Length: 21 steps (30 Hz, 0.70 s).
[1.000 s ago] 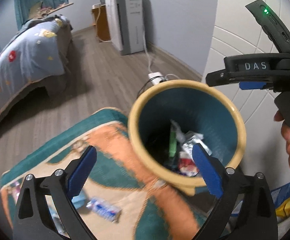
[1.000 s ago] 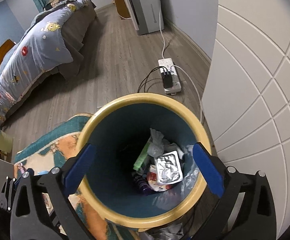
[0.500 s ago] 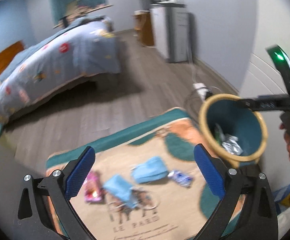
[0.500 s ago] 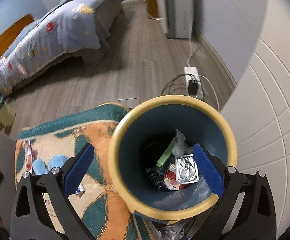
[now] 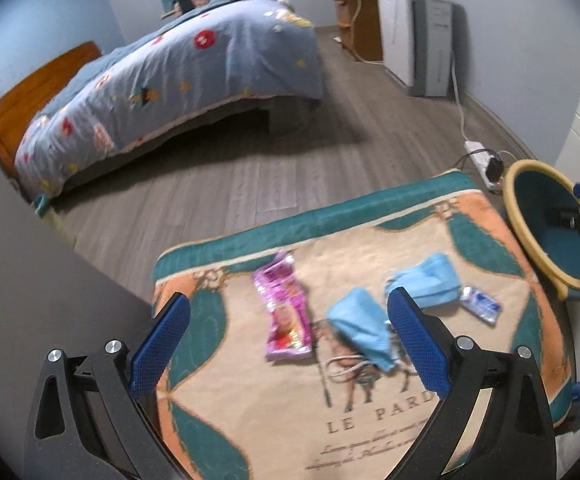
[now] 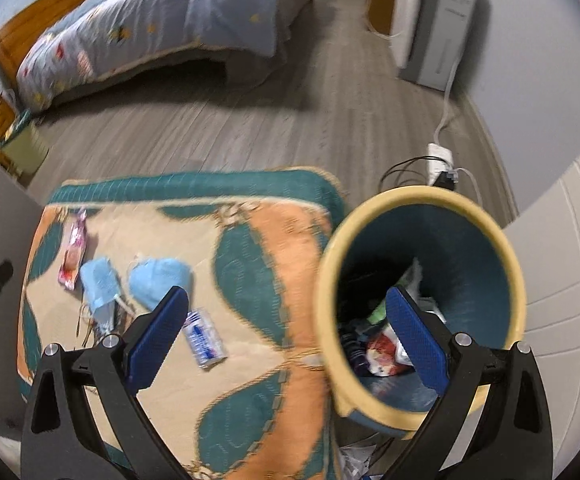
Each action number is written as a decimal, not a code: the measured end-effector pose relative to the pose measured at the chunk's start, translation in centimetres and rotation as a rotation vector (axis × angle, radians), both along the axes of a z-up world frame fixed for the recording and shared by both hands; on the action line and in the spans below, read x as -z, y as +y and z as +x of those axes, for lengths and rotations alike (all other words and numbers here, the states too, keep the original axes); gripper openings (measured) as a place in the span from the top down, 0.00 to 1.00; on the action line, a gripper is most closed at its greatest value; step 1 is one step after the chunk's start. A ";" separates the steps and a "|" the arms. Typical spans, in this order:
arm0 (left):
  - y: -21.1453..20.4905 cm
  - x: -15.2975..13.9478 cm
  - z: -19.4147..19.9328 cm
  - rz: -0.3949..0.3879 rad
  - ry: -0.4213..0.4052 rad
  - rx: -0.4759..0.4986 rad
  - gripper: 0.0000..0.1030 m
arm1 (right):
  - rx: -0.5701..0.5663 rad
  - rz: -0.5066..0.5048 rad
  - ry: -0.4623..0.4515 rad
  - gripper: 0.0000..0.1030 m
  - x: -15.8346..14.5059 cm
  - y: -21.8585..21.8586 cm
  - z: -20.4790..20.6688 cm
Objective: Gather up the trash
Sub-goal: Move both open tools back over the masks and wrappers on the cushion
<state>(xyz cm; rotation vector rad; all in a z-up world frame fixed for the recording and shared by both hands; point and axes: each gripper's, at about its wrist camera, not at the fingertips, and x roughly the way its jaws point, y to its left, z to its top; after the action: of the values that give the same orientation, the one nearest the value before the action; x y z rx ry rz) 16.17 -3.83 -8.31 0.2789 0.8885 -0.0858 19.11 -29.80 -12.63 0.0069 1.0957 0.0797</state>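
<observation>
Left jaws (image 5: 286, 344): mine, spread wide, gripping nothing.
Right jaws (image 6: 288, 334): spread wide too, nothing gripped.
Pink wrapper (image 5: 284, 308): between my left jaws, on the rug (image 5: 369, 412).
Blue masks (image 5: 363, 326): by my left jaws' right finger.
Small packet (image 6: 204, 338): between my right jaws.
Bin (image 6: 421, 200): behind my right jaws' right finger, trash inside.
</observation>
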 end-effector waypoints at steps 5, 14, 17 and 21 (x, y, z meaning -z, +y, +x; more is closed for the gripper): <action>2.8 1.1 0.4 -0.048 0.039 -0.053 0.05 | -0.082 -0.051 0.049 0.06 2.0 3.4 0.6; 3.2 5.2 0.7 -0.068 0.130 -0.079 0.05 | -0.145 -0.111 0.132 0.06 5.4 5.6 1.1; 2.0 5.8 0.9 -0.060 0.149 -0.054 0.05 | -0.186 -0.147 0.152 0.06 6.5 6.3 0.9; 0.9 6.3 0.9 -0.061 0.165 -0.029 0.05 | -0.220 -0.172 0.194 0.06 8.2 6.6 0.5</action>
<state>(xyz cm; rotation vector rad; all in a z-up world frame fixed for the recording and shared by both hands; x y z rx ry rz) 17.09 -2.93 -14.65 0.2042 1.0518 -0.1102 19.65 -23.21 -20.82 -0.2651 1.2912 0.1849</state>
